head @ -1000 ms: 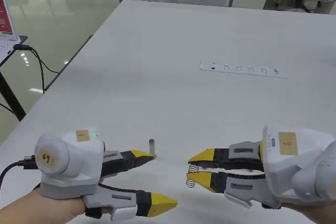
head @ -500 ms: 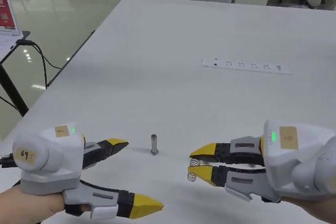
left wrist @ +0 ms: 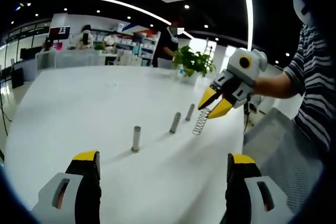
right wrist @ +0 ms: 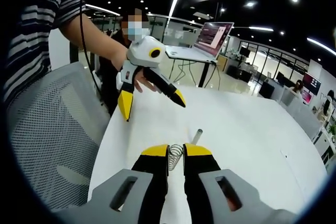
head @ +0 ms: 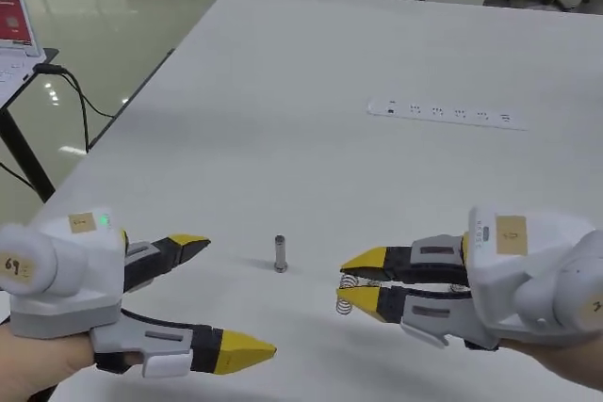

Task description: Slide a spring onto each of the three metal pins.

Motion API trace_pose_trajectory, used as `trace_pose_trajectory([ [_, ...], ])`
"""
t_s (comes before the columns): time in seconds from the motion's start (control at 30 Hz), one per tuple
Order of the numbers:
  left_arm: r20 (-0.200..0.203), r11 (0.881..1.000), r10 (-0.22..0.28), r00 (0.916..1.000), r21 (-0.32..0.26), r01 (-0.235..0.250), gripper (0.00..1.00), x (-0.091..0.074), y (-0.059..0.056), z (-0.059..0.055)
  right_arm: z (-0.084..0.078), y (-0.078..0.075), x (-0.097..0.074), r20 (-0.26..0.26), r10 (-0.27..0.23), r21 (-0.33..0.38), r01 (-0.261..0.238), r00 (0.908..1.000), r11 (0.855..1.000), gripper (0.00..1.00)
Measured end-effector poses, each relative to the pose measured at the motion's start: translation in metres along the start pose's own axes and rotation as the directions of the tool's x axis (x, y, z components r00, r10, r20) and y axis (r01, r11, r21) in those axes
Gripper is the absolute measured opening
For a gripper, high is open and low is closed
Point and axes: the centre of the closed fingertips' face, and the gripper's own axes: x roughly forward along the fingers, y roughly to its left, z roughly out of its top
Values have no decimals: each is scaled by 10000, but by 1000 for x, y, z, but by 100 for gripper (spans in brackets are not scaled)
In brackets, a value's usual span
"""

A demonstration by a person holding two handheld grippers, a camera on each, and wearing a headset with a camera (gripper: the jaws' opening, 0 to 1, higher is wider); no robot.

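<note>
A bare metal pin (head: 280, 253) stands upright on the white table (head: 311, 72), between my two grippers. My left gripper (head: 226, 298) is open, to the left of the pin and apart from it, with nothing between its jaws. My right gripper (head: 353, 280) is shut on a small spring (head: 346, 295), whose coils stick out at the fingertips, right of the pin. In the left gripper view the pin (left wrist: 136, 138) is ahead, two more upright pieces (left wrist: 175, 122) stand behind it, and the spring (left wrist: 200, 121) hangs from the right gripper (left wrist: 210, 107). The right gripper view has the spring (right wrist: 176, 157) between its jaws, the pin (right wrist: 197, 136) just beyond.
A white power strip (head: 438, 113) lies further back on the right. The table's left edge (head: 113, 129) drops to the floor, where a cable (head: 80, 105) runs to a laptop (head: 11, 16). A mesh chair (right wrist: 47, 129) stands at the near side.
My left gripper has drawn back to the left, away from the pin it was next to, and the pin stands free. The right gripper keeps the spring at about the same spot.
</note>
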Motion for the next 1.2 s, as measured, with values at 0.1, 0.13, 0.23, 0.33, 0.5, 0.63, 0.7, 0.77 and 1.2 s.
trace_pose_trajectory([
  [0.1,-14,10000,25,10000,-22,-25,98,-2,1,-1,1,-3,4,3,-11,-13,11,10000,10000,7],
  [0.13,-17,10000,70,10000,7,-70,98,-3,2,-1,2,-4,5,0,-1,-31,1,10000,10000,7],
  [0.23,-14,9999,93,10000,-64,-94,98,-5,3,-2,5,-7,10,54,22,-55,-21,10000,10000,7],
  [0.33,-51,9999,121,9999,-70,-121,98,-7,4,-4,10,-10,15,119,61,-161,-60,9999,9999,7],
  [0.5,-111,9998,153,9998,-131,-155,98,-10,4,-7,20,-20,25,267,8,-249,-1,9996,9997,7],
  [0.63,-83,9996,237,9997,-159,-238,98,-13,6,-6,29,-29,33,388,-18,-338,31,9992,9994,7],
  [0.7,-89,9996,247,9997,-153,-248,98,-13,6,-6,33,-33,36,449,-53,-382,70,9990,9992,7],
  [0.77,-104,9995,270,9996,-139,-271,98,-14,7,-6,38,-39,40,546,-132,-386,153,9984,9991,7],
  [1.2,-34,9991,349,9994,-239,-349,98,-18,9,-5,54,-70,53,908,-597,42,596,9941,9982,7],
])
